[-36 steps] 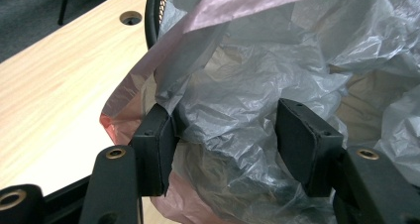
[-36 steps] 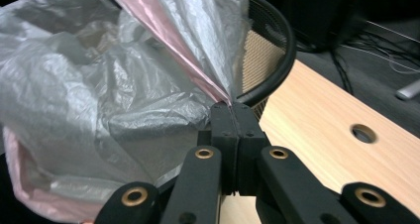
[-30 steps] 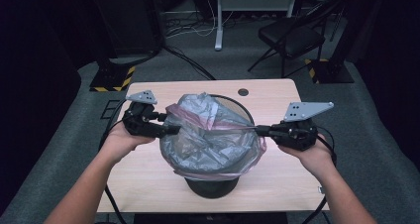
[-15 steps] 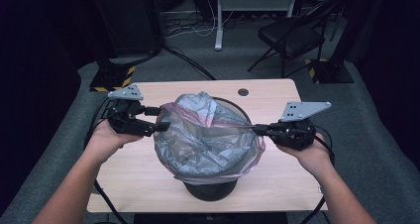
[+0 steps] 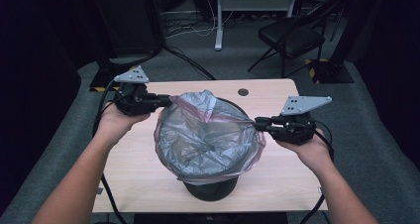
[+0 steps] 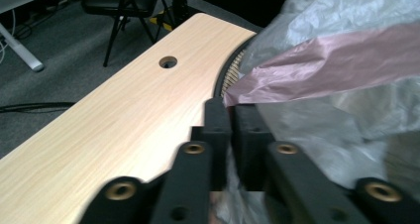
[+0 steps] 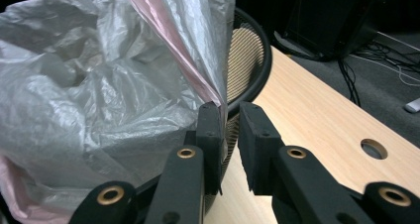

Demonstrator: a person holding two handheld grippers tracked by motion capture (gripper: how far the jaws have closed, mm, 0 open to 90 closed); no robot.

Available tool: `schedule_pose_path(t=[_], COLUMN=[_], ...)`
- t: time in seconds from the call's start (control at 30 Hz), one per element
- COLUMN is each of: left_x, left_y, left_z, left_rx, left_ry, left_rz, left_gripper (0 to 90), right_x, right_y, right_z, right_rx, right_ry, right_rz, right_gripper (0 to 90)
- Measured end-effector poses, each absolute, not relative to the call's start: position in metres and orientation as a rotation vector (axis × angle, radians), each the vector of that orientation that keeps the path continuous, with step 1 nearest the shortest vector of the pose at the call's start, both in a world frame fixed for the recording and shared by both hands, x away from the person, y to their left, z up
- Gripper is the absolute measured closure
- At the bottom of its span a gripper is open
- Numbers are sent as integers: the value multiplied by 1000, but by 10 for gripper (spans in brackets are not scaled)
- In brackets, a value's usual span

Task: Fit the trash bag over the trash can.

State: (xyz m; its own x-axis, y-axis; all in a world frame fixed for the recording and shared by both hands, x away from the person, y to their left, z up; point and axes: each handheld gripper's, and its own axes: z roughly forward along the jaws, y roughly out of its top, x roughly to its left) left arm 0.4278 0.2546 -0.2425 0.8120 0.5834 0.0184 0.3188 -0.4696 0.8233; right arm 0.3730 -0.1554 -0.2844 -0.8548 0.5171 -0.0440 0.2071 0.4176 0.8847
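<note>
A grey plastic bag point(image 5: 208, 135) with a pink rim lines a black mesh bin point(image 5: 208, 188) on the wooden table point(image 5: 133, 169). My left gripper point(image 5: 167, 101) is at the bag's far left edge; its jaws have just closed, and the pink rim point(image 6: 317, 65) comes out from between the tips of this left gripper point(image 6: 230, 110). My right gripper point(image 5: 258, 123) is at the bag's right edge. Its jaws have just been opening: this right gripper point(image 7: 230, 112) shows a narrow gap, with the bag's edge point(image 7: 198, 70) lying against one jaw.
The bin's mesh wall point(image 7: 247, 55) stands just behind the right jaws. A cable hole point(image 5: 242, 92) sits at the table's far edge. A folding chair point(image 5: 297, 35) and a desk leg point(image 5: 218, 21) stand on the carpet beyond.
The left gripper let go, moved up toward the bag's far left edge and closed on the pink rim there. The right gripper stayed in place and its jaws parted slightly.
</note>
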Motion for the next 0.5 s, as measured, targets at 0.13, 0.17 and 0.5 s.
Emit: schedule_pose_path(t=[0.13,0.17,0.5], left_x=[444,447,463], left_y=[246,244,243], left_z=[-253,-257,-296], left_rx=[2126,2128,2185], left_ry=[691,697,772], left_rz=[374,367,293], left_gripper=[886,887,895], right_x=[379,381,399], right_y=[-155,-155,-153], right_z=[-285,-287,-309], right_rx=[648,662,749], right_ry=[2359,2351,2388], right_rz=[1414,1414,1355], right_gripper=[813,813,892])
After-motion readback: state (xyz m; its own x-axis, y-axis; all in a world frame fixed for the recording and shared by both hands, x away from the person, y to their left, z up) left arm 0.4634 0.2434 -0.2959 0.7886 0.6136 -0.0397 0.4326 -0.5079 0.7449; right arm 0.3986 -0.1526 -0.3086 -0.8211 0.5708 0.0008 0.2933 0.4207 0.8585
